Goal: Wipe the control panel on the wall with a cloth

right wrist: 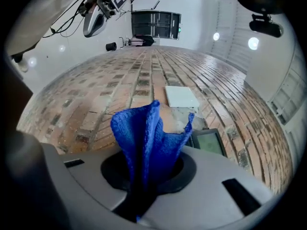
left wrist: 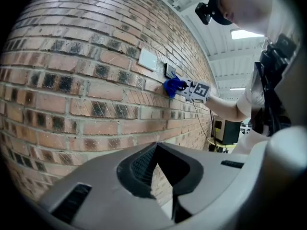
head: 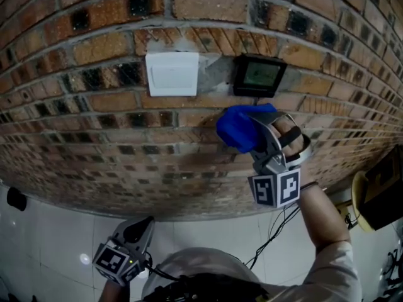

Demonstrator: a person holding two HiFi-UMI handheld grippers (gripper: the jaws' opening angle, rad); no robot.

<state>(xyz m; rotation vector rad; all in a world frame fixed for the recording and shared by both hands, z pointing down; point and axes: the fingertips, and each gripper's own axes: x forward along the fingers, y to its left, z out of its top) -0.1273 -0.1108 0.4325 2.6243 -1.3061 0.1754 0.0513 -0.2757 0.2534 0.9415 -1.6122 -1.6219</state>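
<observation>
While right hand-held gripper (head: 253, 136) clamps blue cloth (head: 237, 128), control panel (head: 259, 75) sits above.

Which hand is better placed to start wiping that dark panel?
The right hand-held gripper: it clamps the blue cloth just below the control panel. The left hand-held gripper hangs low, empty.

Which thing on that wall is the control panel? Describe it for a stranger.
On the brick wall, two small square fittings sit side by side. The control panel is the right-hand one, just above the blue cloth. Unlike the plain white plate beside it, it has a black frame and a dark screen.
</observation>
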